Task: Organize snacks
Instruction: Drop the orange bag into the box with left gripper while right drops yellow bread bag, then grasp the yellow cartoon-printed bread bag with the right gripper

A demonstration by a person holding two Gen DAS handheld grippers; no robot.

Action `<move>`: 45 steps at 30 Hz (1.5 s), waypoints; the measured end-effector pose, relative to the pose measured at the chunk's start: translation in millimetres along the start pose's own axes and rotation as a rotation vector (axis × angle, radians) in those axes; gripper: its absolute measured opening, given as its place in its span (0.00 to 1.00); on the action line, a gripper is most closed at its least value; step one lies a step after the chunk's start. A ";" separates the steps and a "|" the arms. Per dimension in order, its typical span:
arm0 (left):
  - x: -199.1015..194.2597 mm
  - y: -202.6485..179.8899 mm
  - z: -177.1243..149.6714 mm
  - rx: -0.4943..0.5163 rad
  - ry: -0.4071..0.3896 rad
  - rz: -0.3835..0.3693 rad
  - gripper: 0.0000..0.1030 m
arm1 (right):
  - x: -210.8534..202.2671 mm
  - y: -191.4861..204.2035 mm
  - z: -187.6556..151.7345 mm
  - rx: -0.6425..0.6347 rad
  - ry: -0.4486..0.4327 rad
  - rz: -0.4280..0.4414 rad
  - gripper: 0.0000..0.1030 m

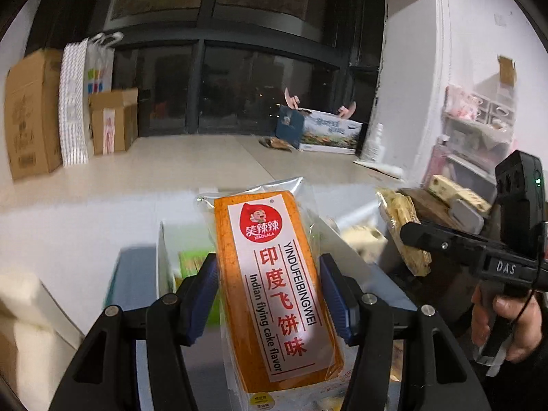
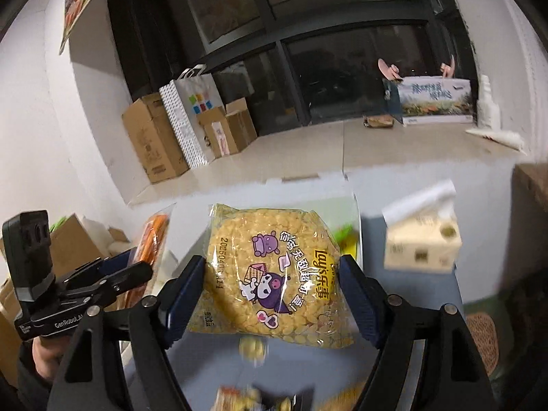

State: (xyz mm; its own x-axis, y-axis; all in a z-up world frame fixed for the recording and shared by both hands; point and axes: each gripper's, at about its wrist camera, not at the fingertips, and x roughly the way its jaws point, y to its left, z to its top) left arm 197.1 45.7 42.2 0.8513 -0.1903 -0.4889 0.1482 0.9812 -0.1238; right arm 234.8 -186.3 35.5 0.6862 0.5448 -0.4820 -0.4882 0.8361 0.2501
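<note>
My left gripper (image 1: pixel 269 294) is shut on an orange Indian flying cake snack pack (image 1: pixel 274 284) and holds it raised over a white bin (image 1: pixel 162 250) with a green pack inside. My right gripper (image 2: pixel 270 294) is shut on a yellow Lay's snack bag (image 2: pixel 274 274) with purple cartoon print, held above the blue-grey table (image 2: pixel 301 370). In the left wrist view the right gripper (image 1: pixel 411 236) shows at the right, with the yellow bag (image 1: pixel 404 226) in it. In the right wrist view the left gripper (image 2: pixel 137 267) shows at the left with the orange pack (image 2: pixel 154 239).
A tissue box (image 2: pixel 423 243) stands on the table at right. More loose snacks (image 2: pixel 253 346) lie blurred under the right gripper. Cardboard boxes (image 2: pixel 154 144) and a paper bag (image 2: pixel 195 113) stand along the far wall by dark windows. A printed carton (image 2: pixel 435 101) lies on the floor.
</note>
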 end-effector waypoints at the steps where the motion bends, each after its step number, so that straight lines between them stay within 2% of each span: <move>1: 8.3 2.0 9.1 0.010 0.000 0.011 0.61 | 12.4 -1.1 11.9 -0.009 -0.004 -0.014 0.79; 7: 69.2 25.1 46.5 0.003 0.062 0.083 0.64 | 78.7 -7.2 48.5 -0.052 0.059 -0.068 0.80; 9: 91.1 31.4 51.0 -0.005 0.124 0.088 0.80 | 97.2 -11.6 53.6 -0.045 0.094 -0.069 0.80; 10: 98.2 33.3 50.2 -0.006 0.148 0.104 0.98 | 106.4 -14.8 53.9 -0.034 0.125 -0.064 0.82; 11: 106.0 35.1 49.1 0.003 0.168 0.137 1.00 | 113.5 -17.1 54.4 -0.024 0.146 -0.066 0.85; 13: 108.3 37.4 43.0 0.003 0.175 0.170 1.00 | 122.4 -23.4 51.6 0.000 0.164 -0.074 1.00; 17: 106.4 45.0 32.4 -0.055 0.183 0.128 1.00 | 118.7 -39.8 43.6 0.072 0.143 -0.068 1.00; 19: 99.9 43.9 28.9 -0.063 0.167 0.124 1.00 | 116.1 -44.3 40.0 0.084 0.165 -0.068 1.00; 24: 70.1 32.8 23.1 -0.052 0.122 0.077 1.00 | 86.6 -37.2 40.1 0.053 0.112 -0.047 1.00; 30: 8.5 2.2 3.3 -0.029 0.049 -0.018 1.00 | 34.1 -22.6 38.3 0.025 0.043 -0.008 1.00; 33: -12.5 -15.1 -12.8 -0.018 0.055 -0.041 1.00 | 4.1 -7.3 24.1 -0.037 0.028 0.036 1.00; 35: -24.2 -28.9 -22.3 0.001 0.074 -0.061 1.00 | -10.0 1.1 16.4 -0.080 0.025 0.018 1.00; 40: -66.9 -50.4 -48.1 -0.001 0.024 -0.076 1.00 | -50.0 13.6 -14.2 -0.091 0.025 0.042 1.00; 45: -98.7 -61.0 -83.3 -0.010 0.031 -0.067 1.00 | -85.6 22.9 -63.6 -0.132 0.028 0.042 1.00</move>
State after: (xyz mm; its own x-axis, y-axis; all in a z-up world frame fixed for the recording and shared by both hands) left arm 62.2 1.9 26.1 0.8235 -0.2571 -0.5057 0.1996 0.9657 -0.1659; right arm 130.6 -217.8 29.1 0.6493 0.5759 -0.4967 -0.5843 0.7958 0.1589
